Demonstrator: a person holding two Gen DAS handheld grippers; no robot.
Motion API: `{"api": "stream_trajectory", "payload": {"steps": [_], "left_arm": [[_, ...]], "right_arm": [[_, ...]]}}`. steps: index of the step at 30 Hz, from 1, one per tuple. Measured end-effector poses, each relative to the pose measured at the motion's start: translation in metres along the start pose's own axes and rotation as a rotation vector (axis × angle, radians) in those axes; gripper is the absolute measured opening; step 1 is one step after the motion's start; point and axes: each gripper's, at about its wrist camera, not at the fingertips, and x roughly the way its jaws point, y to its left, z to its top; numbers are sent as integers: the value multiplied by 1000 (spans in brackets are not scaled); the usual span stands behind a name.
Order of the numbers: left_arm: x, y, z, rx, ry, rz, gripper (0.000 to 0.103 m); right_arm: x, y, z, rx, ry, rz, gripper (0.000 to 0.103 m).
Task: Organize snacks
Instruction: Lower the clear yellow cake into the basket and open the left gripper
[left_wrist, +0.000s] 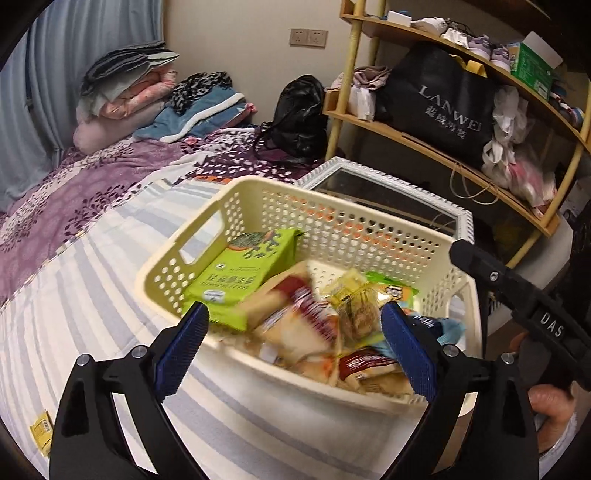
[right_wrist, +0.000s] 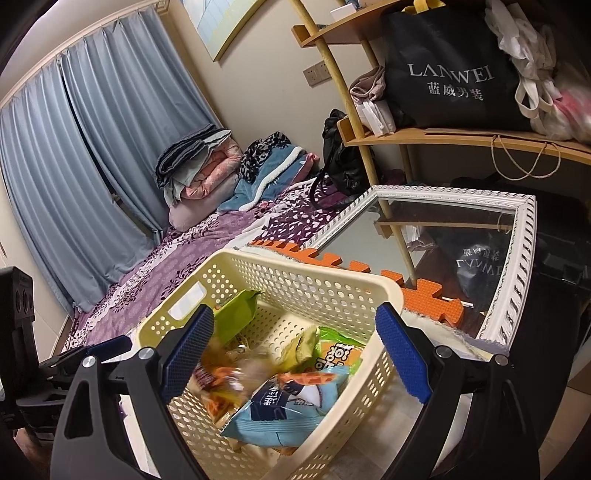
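Observation:
A cream perforated basket (left_wrist: 332, 225) sits on the striped bed sheet and holds several snack packs: a green box (left_wrist: 240, 273), a blurred red-and-cream pack (left_wrist: 295, 317), and a yellow packet (left_wrist: 354, 295). My left gripper (left_wrist: 293, 347) is open and empty just above the basket's near rim. In the right wrist view the same basket (right_wrist: 314, 280) holds a light blue bag (right_wrist: 280, 410) and a green-orange pack (right_wrist: 332, 354). My right gripper (right_wrist: 293, 358) is open over the basket, with a blurred snack below it. The right gripper's body also shows in the left wrist view (left_wrist: 524, 299).
A white-framed mirror (right_wrist: 517, 266) lies beside the basket on an orange foam mat (right_wrist: 424, 295). A wooden shelf (left_wrist: 424, 144) with a black bag stands at the right. Folded blankets (left_wrist: 129, 88) and a black backpack (left_wrist: 299, 114) sit at the bed's far end. A small yellow packet (left_wrist: 40, 432) lies on the sheet.

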Motion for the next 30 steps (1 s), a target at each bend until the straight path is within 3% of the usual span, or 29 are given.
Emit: {"api": "stream_trajectory", "payload": {"steps": [30], "left_arm": [[-36, 66, -30, -117, 3, 172, 99]], "right_arm": [[-2, 40, -4, -77, 2, 29, 94]]}}
